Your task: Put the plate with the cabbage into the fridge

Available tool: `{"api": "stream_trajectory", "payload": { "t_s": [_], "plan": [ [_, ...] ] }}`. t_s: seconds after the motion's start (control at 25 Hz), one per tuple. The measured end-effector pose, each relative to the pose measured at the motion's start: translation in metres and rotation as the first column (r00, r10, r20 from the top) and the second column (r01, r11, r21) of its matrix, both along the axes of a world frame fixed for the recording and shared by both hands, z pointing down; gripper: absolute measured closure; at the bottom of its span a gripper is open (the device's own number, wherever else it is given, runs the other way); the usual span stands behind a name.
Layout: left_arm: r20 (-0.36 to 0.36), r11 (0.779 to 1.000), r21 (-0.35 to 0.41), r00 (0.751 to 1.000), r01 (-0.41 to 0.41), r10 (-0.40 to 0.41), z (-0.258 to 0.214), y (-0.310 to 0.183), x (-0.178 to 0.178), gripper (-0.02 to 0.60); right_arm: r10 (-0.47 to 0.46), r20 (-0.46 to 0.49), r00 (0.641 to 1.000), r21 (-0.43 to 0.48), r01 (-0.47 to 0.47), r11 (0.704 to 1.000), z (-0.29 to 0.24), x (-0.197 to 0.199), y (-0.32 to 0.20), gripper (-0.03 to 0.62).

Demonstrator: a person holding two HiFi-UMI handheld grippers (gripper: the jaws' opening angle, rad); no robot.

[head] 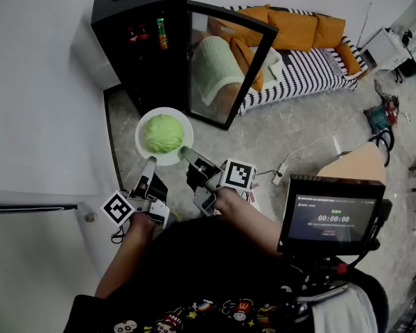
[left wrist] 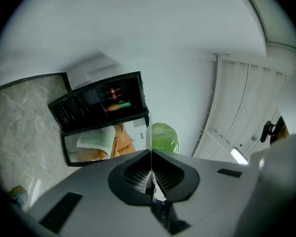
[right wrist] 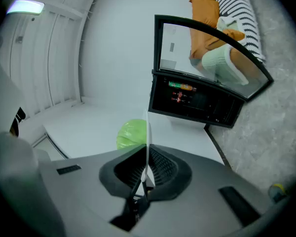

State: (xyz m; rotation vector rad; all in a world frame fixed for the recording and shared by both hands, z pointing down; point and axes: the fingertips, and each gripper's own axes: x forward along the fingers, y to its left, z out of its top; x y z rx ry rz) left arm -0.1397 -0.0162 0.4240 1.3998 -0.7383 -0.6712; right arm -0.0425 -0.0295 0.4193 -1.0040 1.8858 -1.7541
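A white plate (head: 180, 118) carrying a green cabbage (head: 163, 133) hangs in the air in front of the black fridge (head: 118, 19). The fridge's glass door (head: 225, 64) stands open to the right. My left gripper (head: 150, 161) is shut on the plate's near rim, and my right gripper (head: 184, 150) is shut on the rim beside it. In the left gripper view the plate (left wrist: 149, 135) shows edge-on between the jaws, with the cabbage (left wrist: 165, 137) behind it and the fridge (left wrist: 101, 102) beyond. The right gripper view shows the same: plate (right wrist: 147, 130), cabbage (right wrist: 130, 134), fridge (right wrist: 195, 100).
Bottles (head: 161, 33) stand on a fridge shelf. A striped sofa with orange cushions (head: 298, 30) lies beyond the door. A white wall (head: 35, 103) runs along the left. A screen (head: 333, 216) sits at my right, and a cable with a power strip (head: 281, 173) lies on the floor.
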Motion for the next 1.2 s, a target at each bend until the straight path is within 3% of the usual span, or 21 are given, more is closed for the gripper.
{"api": "stream_trajectory", "payload": {
  "t_s": [0.4, 0.64, 1.2],
  "plan": [
    [-0.011, 1.0, 0.002, 1.0, 0.026, -0.026, -0.002, 0.003, 0.002, 0.571, -0.023, -0.01, 1.0, 0.013, 0.023, 1.0, 0.0, 0.002, 0.0, 0.572],
    [0.018, 0.997, -0.045, 0.998, 0.055, -0.054, 0.028, -0.024, 0.074, 0.571, -0.051, 0.013, 0.999, -0.027, 0.051, 0.998, 0.032, 0.073, -0.03, 0.572],
    [0.018, 0.997, -0.049, 0.998, 0.066, -0.065, 0.032, -0.011, 0.075, 0.571, -0.056, 0.048, 0.997, -0.062, 0.059, 0.996, 0.036, 0.073, -0.016, 0.572]
  ]
}}
